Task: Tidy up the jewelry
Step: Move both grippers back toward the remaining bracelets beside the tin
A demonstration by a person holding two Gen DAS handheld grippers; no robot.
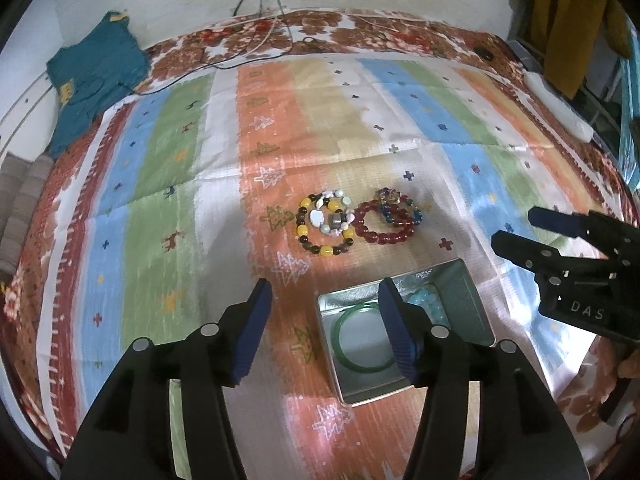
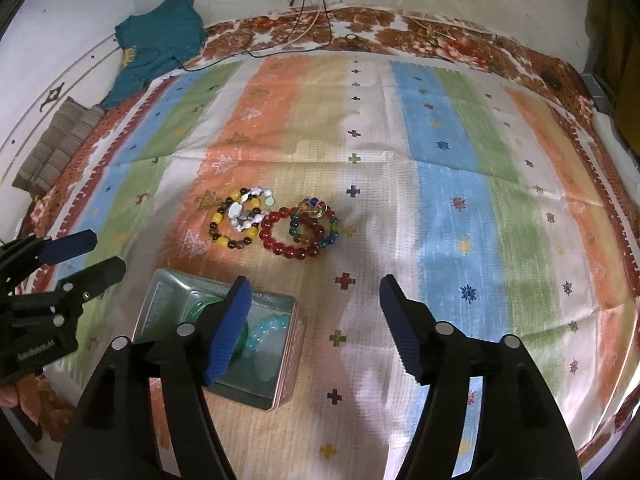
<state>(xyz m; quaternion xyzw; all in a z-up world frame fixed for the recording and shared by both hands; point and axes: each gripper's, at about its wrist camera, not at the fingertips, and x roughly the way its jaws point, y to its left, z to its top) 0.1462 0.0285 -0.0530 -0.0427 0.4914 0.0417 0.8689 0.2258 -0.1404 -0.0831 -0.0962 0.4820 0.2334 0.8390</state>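
Left tool (image 1: 324, 300): fingers spread wide, nothing between them; it hangs above the striped cloth, its right finger crossing over the tin in the left wrist view.
Right tool (image 2: 316, 300): fingers spread wide, holding nothing; its left finger overlaps the tin in its own view.
Tin (image 1: 474, 300): a small open metal box on the cloth, nearer the cameras than the loose bracelets.
Green bangle (image 1: 344, 354): lies flat on the tin's floor.
Pale blue bead bracelet (image 2: 266, 330): inside the tin, beside the green bangle, toward the tin's right wall.
Yellow and dark bead bracelet (image 1: 320, 242): on the orange stripe, beyond the tin; a white stone bracelet (image 1: 334, 210) lies within its ring.
Red bead bracelet (image 1: 386, 234): just right of the yellow one, about touching it; a multicoloured bead bracelet (image 1: 400, 208) overlaps its far side.
Cloth (image 1: 180, 168): striped in orange, green, blue and white, spread over a brown flowered cover.
Teal garment (image 1: 94, 76): at the far left edge, well apart from the jewelry.
Cables (image 2: 316, 4): hang down the far wall onto the cover.
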